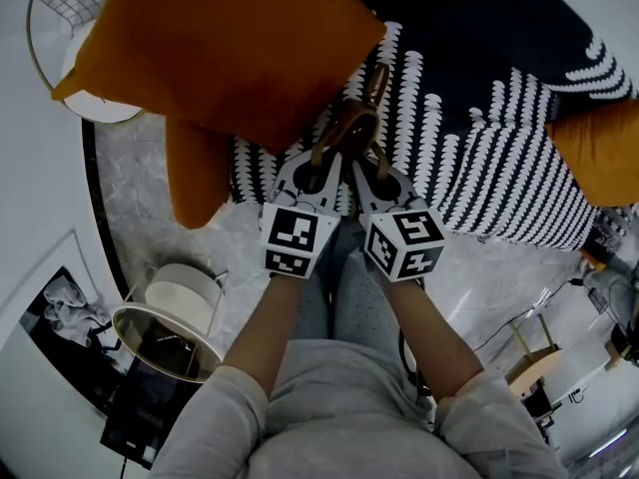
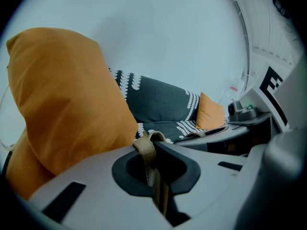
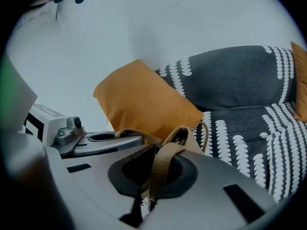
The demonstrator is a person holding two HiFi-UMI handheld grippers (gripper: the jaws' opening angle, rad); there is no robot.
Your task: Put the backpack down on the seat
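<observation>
Seemingly three cushions; two grippers clamp two backpack straps.

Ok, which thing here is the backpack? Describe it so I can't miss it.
Find the dark sofa with white patterned stripes. Beside its big orange cushion, the left gripper and right gripper meet. The backpack is the small bag they hold by thin straps: tan, not orange or patterned.

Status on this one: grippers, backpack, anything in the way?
Left hand-held gripper shut on strap, right hand-held gripper likewise. Backpack over seat, unreleased. Orange cushion close beside.
</observation>
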